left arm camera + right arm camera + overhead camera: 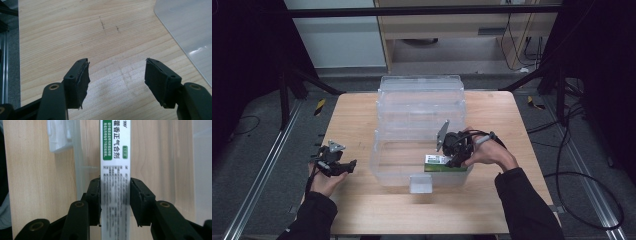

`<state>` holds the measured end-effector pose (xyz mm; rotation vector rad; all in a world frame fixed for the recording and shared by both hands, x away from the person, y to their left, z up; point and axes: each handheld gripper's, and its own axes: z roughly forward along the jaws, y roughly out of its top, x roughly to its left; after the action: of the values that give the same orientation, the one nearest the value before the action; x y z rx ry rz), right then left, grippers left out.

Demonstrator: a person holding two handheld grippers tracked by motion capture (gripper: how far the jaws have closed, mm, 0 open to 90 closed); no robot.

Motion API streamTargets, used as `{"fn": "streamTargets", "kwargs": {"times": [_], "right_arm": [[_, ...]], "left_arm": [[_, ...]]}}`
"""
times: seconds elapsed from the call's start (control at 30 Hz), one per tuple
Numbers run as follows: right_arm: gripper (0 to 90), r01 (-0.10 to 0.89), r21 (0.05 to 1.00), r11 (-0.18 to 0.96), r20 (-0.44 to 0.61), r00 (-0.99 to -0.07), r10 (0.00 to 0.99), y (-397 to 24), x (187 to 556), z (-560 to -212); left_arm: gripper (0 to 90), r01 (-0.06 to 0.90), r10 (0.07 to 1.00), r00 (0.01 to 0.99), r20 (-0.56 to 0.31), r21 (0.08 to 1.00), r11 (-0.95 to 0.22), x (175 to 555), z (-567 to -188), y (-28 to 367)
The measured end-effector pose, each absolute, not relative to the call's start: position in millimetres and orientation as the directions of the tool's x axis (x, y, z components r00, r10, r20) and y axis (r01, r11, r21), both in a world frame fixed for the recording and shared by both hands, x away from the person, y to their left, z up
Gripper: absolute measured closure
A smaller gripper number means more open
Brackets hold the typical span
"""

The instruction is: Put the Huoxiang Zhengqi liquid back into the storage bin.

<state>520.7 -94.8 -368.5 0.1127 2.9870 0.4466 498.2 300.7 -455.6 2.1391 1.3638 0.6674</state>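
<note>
Two tongs: right tongs (115,202) clamp box (115,157); left tongs (117,82) agape.

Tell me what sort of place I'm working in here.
Probably a lab recording bay: a light wooden table on grey carpet, black frame struts at its corners, loose black cables on the floor.

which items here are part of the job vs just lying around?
In the job:
- green and white box, clamped in the right gripper
- clear plastic bin, box sits inside its near edge

Just around:
- left gripper, open over bare table
- bin's latch tab
- cables on the floor
</note>
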Motion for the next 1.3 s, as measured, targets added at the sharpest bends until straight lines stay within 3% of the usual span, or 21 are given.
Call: {"fn": "streamTargets", "kwargs": {"times": [0.03,0.1,0.87,1.3], "right_arm": [[67.9,0.067,0.295,0.953,-0.102,-0.99,0.101,-96,520,-369],[68.9,0.08,0.315,0.946,-0.098,-0.988,0.116,-102,520,-367],[63.5,0.118,0.412,0.904,-0.146,-0.97,0.193,-118,518,-356],[60.4,0.147,0.387,0.911,-0.154,-0.963,0.221,-111,532,-376]], "left_arm": [[35.5,0.667,0.918,0.375,0.13,0.65,-0.364,498,-456,301],[35.6,0.668,0.917,0.377,0.131,0.648,-0.367,498,-457,300],[35.4,0.668,0.916,0.378,0.134,0.645,-0.37,498,-457,299],[36.4,0.665,0.92,0.366,0.141,0.651,-0.364,499,-457,300]]}}
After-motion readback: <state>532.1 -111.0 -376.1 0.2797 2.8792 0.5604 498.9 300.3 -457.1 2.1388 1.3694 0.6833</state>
